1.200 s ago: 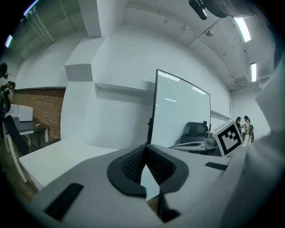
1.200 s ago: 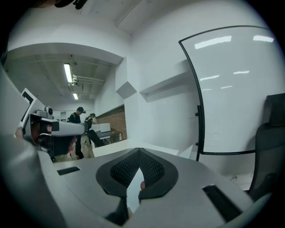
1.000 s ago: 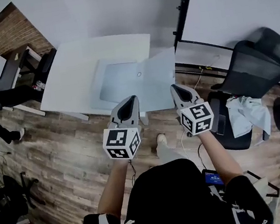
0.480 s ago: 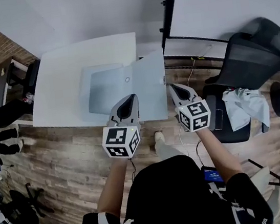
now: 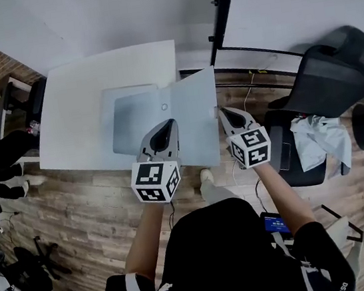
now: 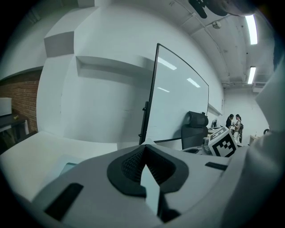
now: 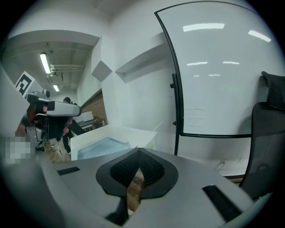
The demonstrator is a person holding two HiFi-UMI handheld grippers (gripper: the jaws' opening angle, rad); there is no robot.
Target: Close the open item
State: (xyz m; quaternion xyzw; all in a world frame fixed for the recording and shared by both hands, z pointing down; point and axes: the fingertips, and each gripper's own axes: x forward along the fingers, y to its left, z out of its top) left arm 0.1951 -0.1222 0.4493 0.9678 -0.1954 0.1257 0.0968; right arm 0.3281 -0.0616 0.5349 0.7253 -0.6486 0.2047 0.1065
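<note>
Head view: two closed, empty claws wait at the near edge of an open pale-blue folder on a white table.

Nearest, the person's left gripper point(image 5: 164, 130) and right gripper point(image 5: 226, 114) point toward 12 o'clock. Each has its jaws pressed together with nothing between them; the gripper views show only a thin slit. The left tip hovers over the folder point(image 5: 137, 119), just short of its snap button point(image 5: 164, 106). The right gripper sits off the table point(image 5: 80, 88), at 3 o'clock of the open flap point(image 5: 197, 109), which juts past the table's edge. It is probably placed there to swing that flap leftward. Farther off, at 1 o'clock, stand a whiteboard point(image 5: 296, 4) and an office chair point(image 5: 331, 83).
</note>
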